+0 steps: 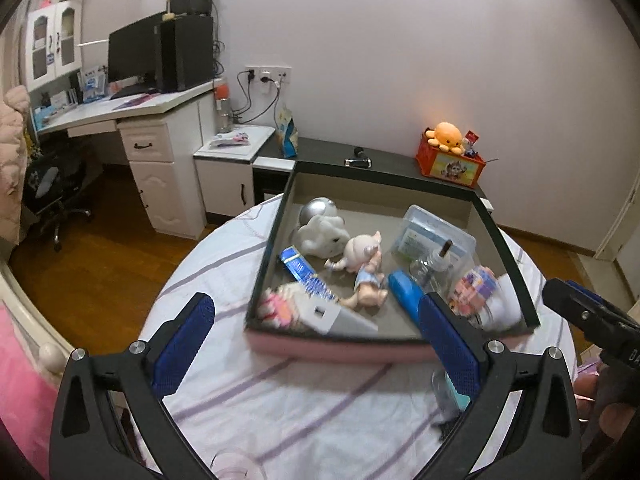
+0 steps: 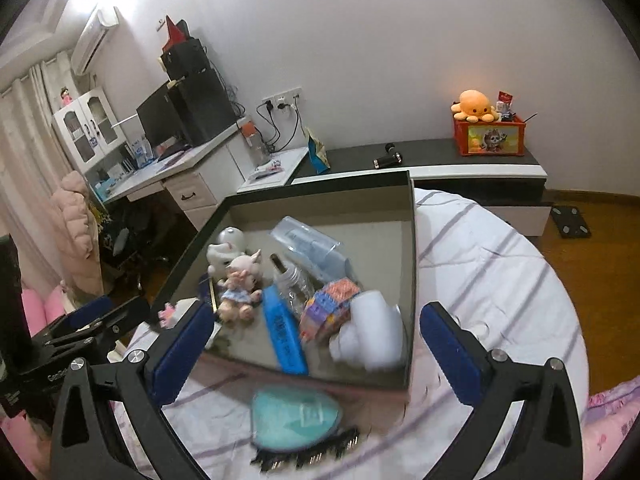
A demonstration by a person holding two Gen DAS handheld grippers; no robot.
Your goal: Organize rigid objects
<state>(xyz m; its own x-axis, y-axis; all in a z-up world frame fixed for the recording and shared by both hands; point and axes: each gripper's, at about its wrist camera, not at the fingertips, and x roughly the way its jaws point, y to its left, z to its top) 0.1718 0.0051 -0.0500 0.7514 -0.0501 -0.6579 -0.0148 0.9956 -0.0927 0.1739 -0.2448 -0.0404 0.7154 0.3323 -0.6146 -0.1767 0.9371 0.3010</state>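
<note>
A shallow dark-rimmed box (image 1: 384, 178) (image 2: 412, 264) with a pink base sits on a round table with a striped white cloth (image 1: 304, 404) (image 2: 492, 256). In it lie a baby doll (image 1: 364, 268) (image 2: 240, 280), a white plush toy (image 1: 324, 232), a blue case (image 1: 406, 290) (image 2: 284, 336), a clear plastic box (image 1: 436, 232), a small bottle (image 2: 292, 280), a colourful block toy (image 2: 332, 308) and a white cup (image 2: 372, 336). A teal hairbrush (image 2: 296, 420) lies on the cloth in front of the box. My left gripper (image 1: 320, 344) and right gripper (image 2: 316, 356) are both open and empty, just short of the box's near edge.
A dark low cabinet (image 1: 400, 160) behind the table carries a red toy box with an orange plush octopus (image 1: 448, 136). A white desk (image 1: 120, 108) with a monitor and an office chair (image 1: 52, 192) stand at the left. Wooden floor surrounds the table.
</note>
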